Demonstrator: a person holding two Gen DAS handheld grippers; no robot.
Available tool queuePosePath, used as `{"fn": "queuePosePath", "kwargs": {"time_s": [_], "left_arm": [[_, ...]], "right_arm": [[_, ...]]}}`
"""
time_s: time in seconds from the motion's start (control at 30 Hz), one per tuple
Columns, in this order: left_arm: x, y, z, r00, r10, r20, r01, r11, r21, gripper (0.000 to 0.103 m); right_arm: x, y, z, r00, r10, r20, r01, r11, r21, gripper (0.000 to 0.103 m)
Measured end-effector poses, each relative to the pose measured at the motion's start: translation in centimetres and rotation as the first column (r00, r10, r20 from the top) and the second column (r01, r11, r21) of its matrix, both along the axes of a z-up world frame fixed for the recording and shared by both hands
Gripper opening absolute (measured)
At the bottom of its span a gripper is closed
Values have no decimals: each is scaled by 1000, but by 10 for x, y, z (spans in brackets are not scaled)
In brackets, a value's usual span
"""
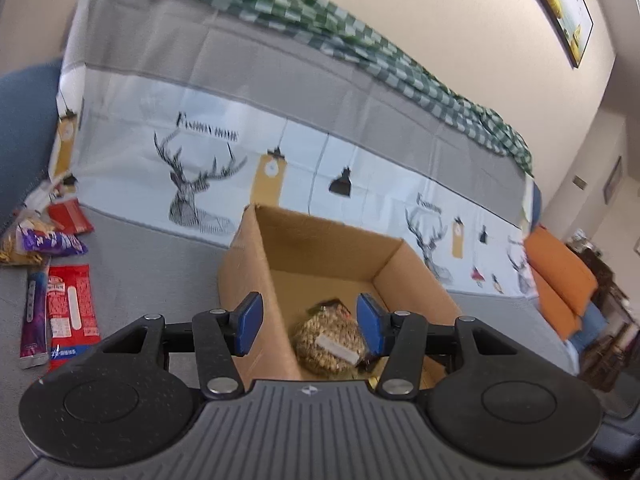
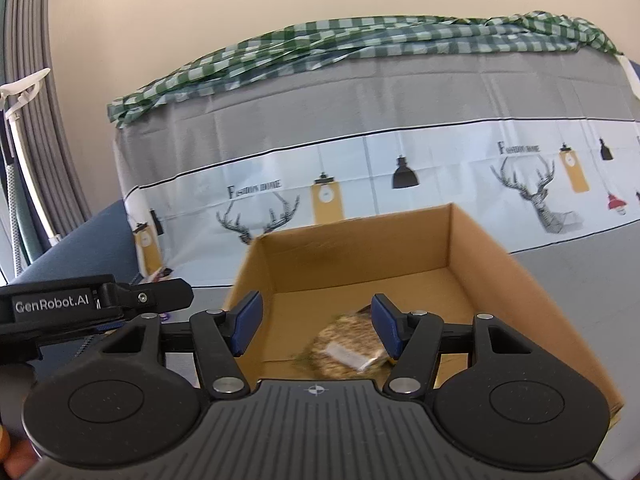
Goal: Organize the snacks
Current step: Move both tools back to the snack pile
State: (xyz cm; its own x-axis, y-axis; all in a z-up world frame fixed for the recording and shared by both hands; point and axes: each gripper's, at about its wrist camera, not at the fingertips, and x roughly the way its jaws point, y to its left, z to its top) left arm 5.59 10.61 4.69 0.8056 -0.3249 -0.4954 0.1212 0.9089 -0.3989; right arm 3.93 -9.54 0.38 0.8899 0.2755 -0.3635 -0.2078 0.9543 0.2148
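Snack bag (image 2: pixel 347 350): motion-blurred, label unreadable
Cardboard box (image 1: pixel 256 264): near end hidden behind gripper body
Yellow packet (image 1: pixel 14 246): cut off at left edge

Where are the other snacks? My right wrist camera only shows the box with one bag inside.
Observer: In the left wrist view, left of the cardboard box, on the grey cover, a red packet lies beside a purple stick.
Operator: Any more?
Observer: Farther back, a purple bag overlaps a yellowish bag, with a second red packet behind.
Operator: Is the left gripper holding one?
Observer: No, the left gripper is open and empty, above the box's left wall.
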Motion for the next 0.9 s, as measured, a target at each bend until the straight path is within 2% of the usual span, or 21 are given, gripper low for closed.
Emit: {"fn": "queuePosePath", "kwargs": {"time_s": [0.1, 0.17, 0.2, 0.27, 0.3, 0.37, 0.4, 0.47, 0.53, 0.7, 0.9], "left_arm": [[11, 25, -4, 996, -30, -85, 32, 999, 23, 53], [16, 44, -14, 991, -16, -130, 29, 995, 96, 34], [16, 56, -21, 990, 12, -140, 6, 992, 124, 32], [14, 86, -41, 978, 76, -196, -58, 993, 99, 20], [14, 104, -52, 954, 126, -271, -106, 991, 84, 17], [12, 133, -60, 912, 230, -338, -220, 973, 68, 17], [10, 146, -62, 901, 256, -350, -258, 965, 41, 17], [7, 160, -66, 890, 278, -361, -297, 955, 3, 17], [7, 168, -71, 880, 291, -375, -313, 950, 3, 17], [14, 180, -79, 860, 328, -391, -357, 934, -2, 17], [25, 181, -88, 844, 382, -377, -401, 915, 28, 21]], "right_arm": [[-4, 17, 0, 1000, 25, -5, -25, 1000, 10, 61], [-7, 31, -1, 998, 56, -7, -56, 998, 11, 59], [-9, 37, -1, 997, 83, -5, -82, 996, 17, 50], [-15, 52, -4, 988, 153, 17, -153, 988, 11, 39], [-19, 61, -8, 981, 189, 33, -189, 982, -6, 33], [-25, 77, -15, 967, 251, 37, -250, 968, -28, 29], [-27, 86, -17, 957, 289, 42, -288, 957, -27, 29], [-32, 104, -21, 933, 354, 66, -350, 935, -64, 29], [-36, 122, -29, 910, 408, 68, -400, 910, -106, 29], [-26, 155, -51, 886, 464, -6, -462, 879, -116, 29], [-12, 173, -76, 865, 491, -103, -501, 859, -108, 31]]}}
